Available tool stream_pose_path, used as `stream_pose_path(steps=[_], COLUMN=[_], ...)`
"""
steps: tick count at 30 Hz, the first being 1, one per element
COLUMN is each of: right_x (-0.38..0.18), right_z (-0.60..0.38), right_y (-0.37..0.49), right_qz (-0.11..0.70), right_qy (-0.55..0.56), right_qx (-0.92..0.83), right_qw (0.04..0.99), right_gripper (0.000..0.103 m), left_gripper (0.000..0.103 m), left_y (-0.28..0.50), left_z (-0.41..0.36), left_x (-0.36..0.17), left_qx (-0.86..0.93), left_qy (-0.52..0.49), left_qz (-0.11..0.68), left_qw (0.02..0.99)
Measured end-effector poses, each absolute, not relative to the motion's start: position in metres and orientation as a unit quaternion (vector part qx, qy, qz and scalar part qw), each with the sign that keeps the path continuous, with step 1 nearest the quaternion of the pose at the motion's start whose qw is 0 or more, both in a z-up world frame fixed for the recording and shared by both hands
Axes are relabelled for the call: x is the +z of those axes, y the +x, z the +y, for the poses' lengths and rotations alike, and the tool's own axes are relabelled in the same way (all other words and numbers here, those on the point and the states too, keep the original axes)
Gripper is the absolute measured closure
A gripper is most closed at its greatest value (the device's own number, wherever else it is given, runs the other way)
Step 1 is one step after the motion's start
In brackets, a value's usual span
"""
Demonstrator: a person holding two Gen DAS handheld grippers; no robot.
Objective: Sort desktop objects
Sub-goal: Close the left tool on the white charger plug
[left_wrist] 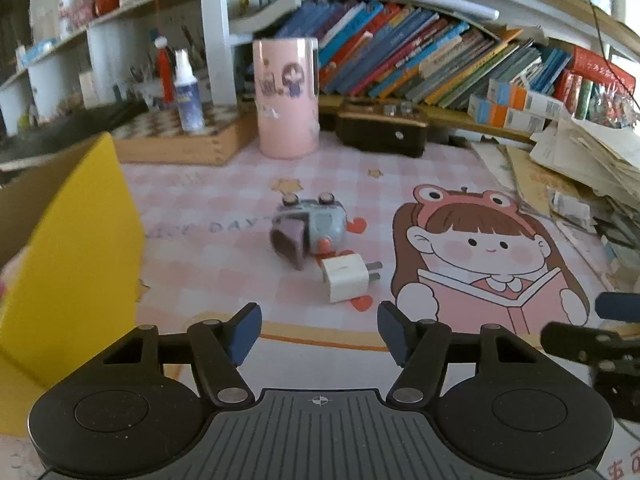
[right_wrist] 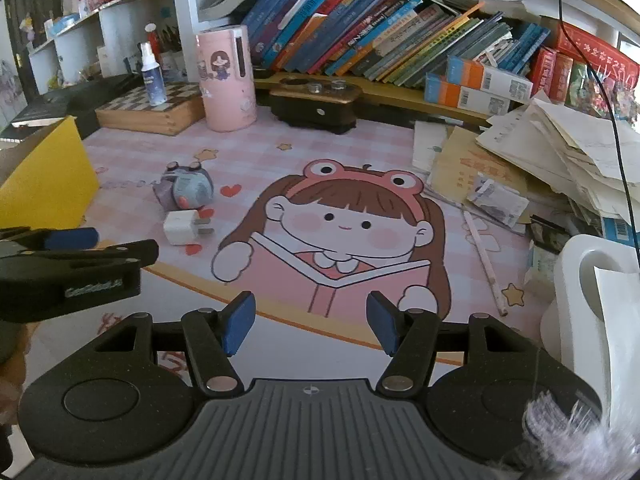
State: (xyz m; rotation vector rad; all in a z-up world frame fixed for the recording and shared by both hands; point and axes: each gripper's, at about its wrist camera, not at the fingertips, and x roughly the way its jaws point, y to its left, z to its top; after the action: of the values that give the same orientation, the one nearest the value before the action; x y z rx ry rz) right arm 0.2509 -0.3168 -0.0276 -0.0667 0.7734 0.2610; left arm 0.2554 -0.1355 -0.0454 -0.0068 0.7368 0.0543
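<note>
Left gripper (left_wrist: 319,331): jaws apart, empty, facing white charger (left_wrist: 346,279) on pink desk mat (left_wrist: 224,184), touching grey toy (left_wrist: 308,229). Yellow box (left_wrist: 76,264) at left. Right gripper (right_wrist: 311,323): apart, empty. Advice: straddle charger only, clear of toy, then close

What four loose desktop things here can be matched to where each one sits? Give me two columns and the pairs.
Things:
1. white charger plug
2. spray bottle
3. pencil
4. yellow box

Places:
A. on the checkered wooden board
B. at the mat's left edge
C. right of the cartoon girl, near the paper pile
D. just in front of the grey-blue toy

Pairs: 1-D, 2-A, 3-C, 4-B
</note>
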Motion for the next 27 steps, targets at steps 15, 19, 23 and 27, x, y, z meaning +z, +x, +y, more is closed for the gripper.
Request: stream_pose_path(steps=[15,19,23,27], right_x=[-0.033,-0.032,-0.031,-0.031], right_z=[-0.331,-0.333,-0.330,-0.324], right_y=[0.257,0.256,0.254,0.254], right_qz=[0.392,0.391,0.388,0.387], right_qy=[-0.041,-0.041,-0.042,-0.041], right_qx=[0.116,0.113,0.118,0.130], right_qw=[0.912,0.912,0.913,0.912], right_gripper=[0.043,0.043,0.043,0.043], left_gripper=[0.061,0.077,0.077,0.077], left_y=[0.302,0.299,0.287,0.266], left_z=[-0.144,-0.143,-0.137,-0.133], left_x=[-0.072,-0.072,-0.064,-0.051], left_qx=[0.019,0.021,0.028,0.022], left_qy=[-0.012,-0.001,-0.001,0.008], left_qz=[0.379,0.372,0.360,0.346], left_qw=[0.925,0.928,0.932,0.938])
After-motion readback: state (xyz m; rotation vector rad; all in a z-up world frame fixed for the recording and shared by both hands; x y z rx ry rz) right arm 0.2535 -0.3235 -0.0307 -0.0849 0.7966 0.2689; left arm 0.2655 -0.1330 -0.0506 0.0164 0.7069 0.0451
